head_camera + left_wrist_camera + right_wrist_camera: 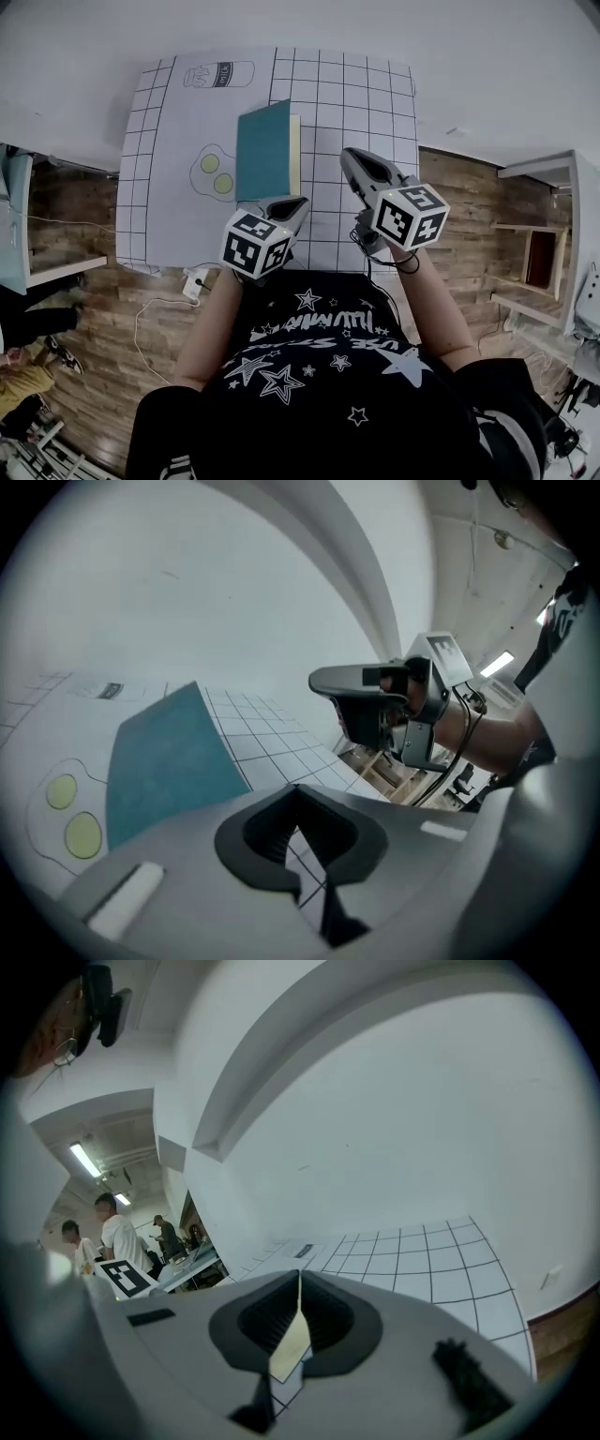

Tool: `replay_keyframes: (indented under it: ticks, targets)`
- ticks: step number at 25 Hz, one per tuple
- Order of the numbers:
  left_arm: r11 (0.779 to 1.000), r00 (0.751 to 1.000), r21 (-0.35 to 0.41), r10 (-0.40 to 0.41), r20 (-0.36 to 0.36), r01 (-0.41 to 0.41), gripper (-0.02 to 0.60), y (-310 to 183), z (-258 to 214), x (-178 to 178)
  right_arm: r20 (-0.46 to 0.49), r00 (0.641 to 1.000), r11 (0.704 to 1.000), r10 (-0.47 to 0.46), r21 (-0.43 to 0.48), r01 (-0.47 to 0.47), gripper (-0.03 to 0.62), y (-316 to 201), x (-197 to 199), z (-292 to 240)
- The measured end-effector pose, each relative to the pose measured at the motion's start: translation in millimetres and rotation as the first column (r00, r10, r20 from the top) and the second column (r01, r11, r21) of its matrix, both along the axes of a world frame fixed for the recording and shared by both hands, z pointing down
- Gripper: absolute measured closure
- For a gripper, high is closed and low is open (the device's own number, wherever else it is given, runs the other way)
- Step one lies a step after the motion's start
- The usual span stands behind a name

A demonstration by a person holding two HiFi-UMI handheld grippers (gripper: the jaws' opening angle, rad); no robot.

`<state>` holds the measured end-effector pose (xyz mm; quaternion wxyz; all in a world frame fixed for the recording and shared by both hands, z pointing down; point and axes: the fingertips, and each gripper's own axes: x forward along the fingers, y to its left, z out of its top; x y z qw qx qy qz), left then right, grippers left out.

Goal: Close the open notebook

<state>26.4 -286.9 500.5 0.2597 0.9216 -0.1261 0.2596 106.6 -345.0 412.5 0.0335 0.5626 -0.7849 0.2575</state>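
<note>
On the gridded mat (366,94) that covers the white table (487,75), the notebook (264,150) lies near the middle, just right of the printed fried-egg drawing (216,173) and below the milk-bottle drawing (218,75). Its teal cover faces up and a pale band of page edges shows along its right side. From the left gripper view the cover (164,761) reads as one flat teal sheet with no page spread showing, so I judge the closing itself to be done and the work to be at its end. The left gripper (286,208) hovers just short of the notebook's near edge, apart from it, its jaws pressed together with nothing between them. The right gripper (352,161) hangs beside the notebook's near right corner, also clear of it, its jaws likewise meeting at the tips and holding nothing. Both point gently downward over the mat's near part, close to the person's body. Little is called for next: at most a check that the cover sits flush, a light press on it if it springs up, and otherwise drawing both tools clear.
</note>
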Motion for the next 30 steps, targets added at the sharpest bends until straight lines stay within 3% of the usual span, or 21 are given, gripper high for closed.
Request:
replay_keyframes:
  ticks: [4, 7, 10, 12, 15, 22, 26, 30]
  targets:
    - [0.980, 0.984, 0.099, -0.176, 0.024, 0.173, 0.572, -31.1, -11.1, -32.9, 0.014, 1.000, 1.000, -0.006, 0.007, 0.006, 0.579, 5.7, 9.5, -0.9]
    - [0.954, 0.945, 0.118, -0.293, 0.147, 0.277, 0.572, -50.7, 10.3, -53.1, 0.021, 1.000, 1.000, -0.012, 0.005, 0.012, 0.579, 8.8, 21.0, -0.2]
    - [0.960, 0.912, 0.096, -0.278, 0.302, 0.261, 0.572, -49.6, 48.2, -48.6, 0.034, 0.999, 1.000, -0.018, 0.002, 0.018, 0.579, 15.0, 33.3, 0.3]
    - [0.961, 0.893, 0.074, -0.276, 0.356, 0.268, 0.572, -46.1, 63.6, -39.7, 0.032, 0.999, 1.000, -0.028, 0.005, 0.028, 0.579, 21.4, 42.0, -0.3]
    - [0.945, 0.853, 0.098, -0.325, 0.409, 0.313, 0.571, -46.0, 73.8, -34.9, 0.035, 0.999, 0.999, -0.032, -0.002, 0.032, 0.579, 33.3, 59.6, 3.9]
    - [0.874, 0.799, 0.113, -0.479, 0.364, 0.473, 0.572, -44.5, 65.6, -39.7, 0.056, 0.992, 0.993, -0.112, -0.042, 0.114, 0.579, 58.3, 80.1, 22.8]
    - [0.843, 0.808, 0.051, -0.528, 0.260, 0.535, 0.572, -22.9, 36.8, -33.6, 0.076, 0.985, 0.985, -0.157, -0.054, 0.162, 0.579, 60.8, 75.6, 30.9]
    - [0.828, 0.812, 0.006, -0.550, 0.195, 0.560, 0.572, 15.0, 18.0, -34.1, 0.101, 0.974, 0.977, -0.201, -0.053, 0.207, 0.579, 62.6, 62.4, 35.7]
